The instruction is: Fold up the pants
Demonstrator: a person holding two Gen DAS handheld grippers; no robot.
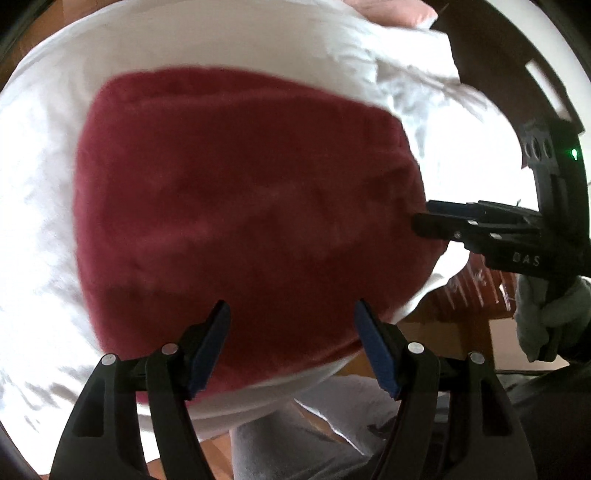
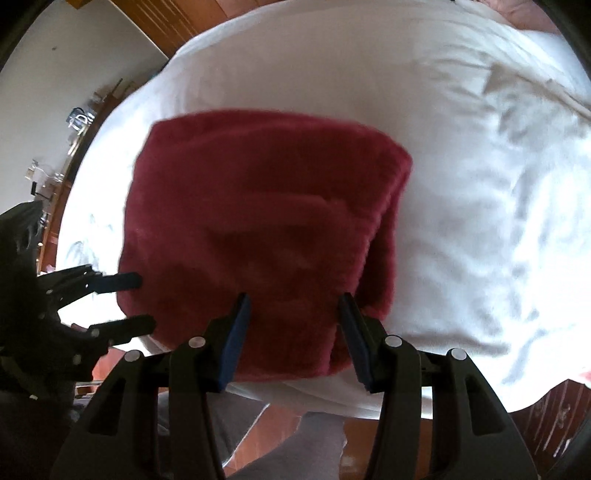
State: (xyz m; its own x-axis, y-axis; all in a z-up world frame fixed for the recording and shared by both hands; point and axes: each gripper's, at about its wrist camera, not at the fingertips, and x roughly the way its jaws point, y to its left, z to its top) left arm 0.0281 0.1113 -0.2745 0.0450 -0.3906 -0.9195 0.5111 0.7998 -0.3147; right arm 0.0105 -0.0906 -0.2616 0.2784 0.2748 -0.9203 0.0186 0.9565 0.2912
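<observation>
The dark red pants [image 1: 243, 221] lie folded into a compact block on the white bed sheet [image 1: 44, 206]; they also show in the right wrist view [image 2: 266, 229]. My left gripper [image 1: 291, 347] is open and empty, hovering over the near edge of the pants. My right gripper [image 2: 293, 336] is open and empty, also over the near edge. The right gripper shows side-on in the left wrist view [image 1: 424, 218], at the right edge of the pants. The left gripper shows in the right wrist view [image 2: 144, 302], open at the left edge of the pants.
The bed's near edge [image 2: 332, 398] runs just below the pants, with wooden floor [image 2: 280, 417] beyond. A pink pillow [image 1: 391, 11] lies at the far end of the bed. A shelf with small items [image 2: 74, 125] stands by the wall at left.
</observation>
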